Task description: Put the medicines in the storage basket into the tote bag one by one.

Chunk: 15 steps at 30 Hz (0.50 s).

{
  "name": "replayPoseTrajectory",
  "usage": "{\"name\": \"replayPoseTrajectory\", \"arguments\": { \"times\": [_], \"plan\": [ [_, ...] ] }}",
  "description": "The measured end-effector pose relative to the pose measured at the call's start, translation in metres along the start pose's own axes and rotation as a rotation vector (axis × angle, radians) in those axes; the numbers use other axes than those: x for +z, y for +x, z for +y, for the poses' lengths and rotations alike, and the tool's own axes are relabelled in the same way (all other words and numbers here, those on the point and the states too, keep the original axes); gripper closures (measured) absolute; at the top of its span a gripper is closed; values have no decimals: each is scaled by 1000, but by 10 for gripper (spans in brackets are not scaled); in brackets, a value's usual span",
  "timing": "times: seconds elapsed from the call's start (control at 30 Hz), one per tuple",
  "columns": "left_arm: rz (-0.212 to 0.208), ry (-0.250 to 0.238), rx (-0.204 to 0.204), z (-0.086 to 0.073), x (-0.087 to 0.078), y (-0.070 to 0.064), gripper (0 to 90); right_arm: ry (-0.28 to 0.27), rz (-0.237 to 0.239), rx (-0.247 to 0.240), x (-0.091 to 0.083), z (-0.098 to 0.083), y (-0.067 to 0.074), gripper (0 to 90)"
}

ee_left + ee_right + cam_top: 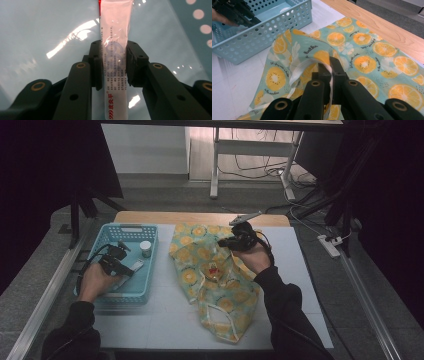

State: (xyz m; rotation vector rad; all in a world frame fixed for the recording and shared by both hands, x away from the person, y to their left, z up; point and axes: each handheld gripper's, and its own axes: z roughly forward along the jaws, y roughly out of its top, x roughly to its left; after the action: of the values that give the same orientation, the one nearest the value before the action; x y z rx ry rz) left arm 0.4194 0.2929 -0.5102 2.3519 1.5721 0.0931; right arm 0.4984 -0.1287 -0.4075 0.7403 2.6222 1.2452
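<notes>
on white tabletop [165, 320], inside light-blue perforated plastic basket [150, 285], left gripper [113, 60] clamps white ointment tube [116, 30]; beside basket, right gripper [330, 68] pinches orange-print teal fabric bag [367, 50] by its white drawstring [295, 72].

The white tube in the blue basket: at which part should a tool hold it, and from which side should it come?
Grip the white tube across its flat middle, coming from above, because it lies flat on the floor of the blue basket. The left tool already does so: its jaws stand on the two long edges, above the red print.
</notes>
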Motion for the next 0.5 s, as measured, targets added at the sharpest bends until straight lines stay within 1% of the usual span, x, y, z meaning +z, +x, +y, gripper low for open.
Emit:
{"name": "replayPoseTrajectory", "arguments": {
  "times": [0.17,0.23,0.3,0.4,0.47,0.5],
  "plan": [
    [-6,-58,2,0,-11,3,695,-2,-1,0,0,0,0,900],
    [-23,-72,3,2,-17,4,694,-4,-2,0,-1,1,0,900],
    [-18,-81,7,2,-22,4,694,-5,-2,-1,-1,1,0,900],
    [-26,-102,14,1,-32,3,694,-9,0,-4,-2,1,0,900],
    [-44,-123,30,-1,-38,0,694,-10,0,-3,-3,2,0,900],
    [-48,-125,31,-2,-42,-1,694,-11,-1,-3,-3,2,0,900]
  ]
}}
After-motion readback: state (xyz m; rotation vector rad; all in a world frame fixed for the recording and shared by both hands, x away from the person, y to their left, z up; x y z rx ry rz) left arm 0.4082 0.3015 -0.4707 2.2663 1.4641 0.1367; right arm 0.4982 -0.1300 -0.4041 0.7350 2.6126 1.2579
